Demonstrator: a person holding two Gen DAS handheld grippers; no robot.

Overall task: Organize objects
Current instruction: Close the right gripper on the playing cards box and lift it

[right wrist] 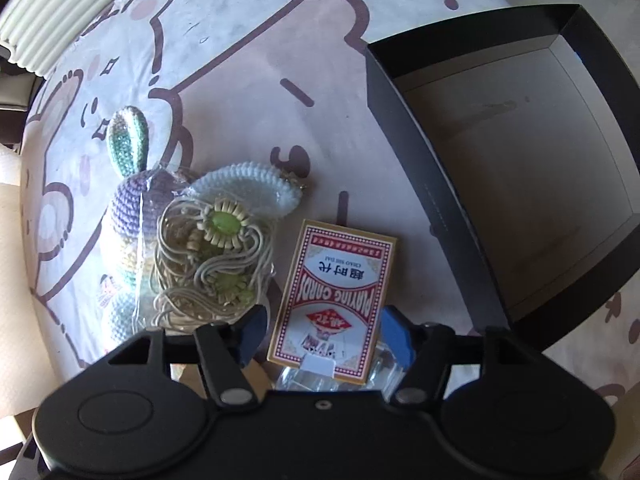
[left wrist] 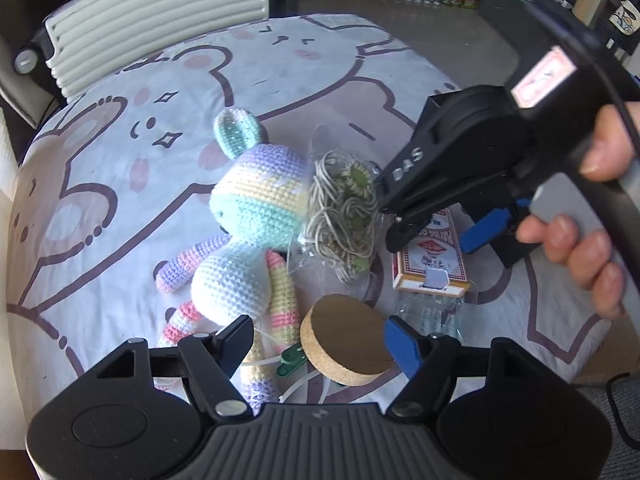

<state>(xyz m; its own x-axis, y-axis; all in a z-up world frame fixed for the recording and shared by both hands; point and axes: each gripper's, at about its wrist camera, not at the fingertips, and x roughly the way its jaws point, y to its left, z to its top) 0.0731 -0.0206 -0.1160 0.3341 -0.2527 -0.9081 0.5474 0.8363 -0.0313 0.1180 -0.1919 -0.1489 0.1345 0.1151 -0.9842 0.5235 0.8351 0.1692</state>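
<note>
Both hand-held grippers, left [left wrist: 320, 340] and right [right wrist: 322, 328], jaws apart, pointing downward.

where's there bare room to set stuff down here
The black box is empty inside. Bare cloth lies between its left wall and the crochet bunny, and far side of the bunny toward the ribbed case. Crowded: bunny, bagged cord, playing cards and cork lid bunch together.
</note>
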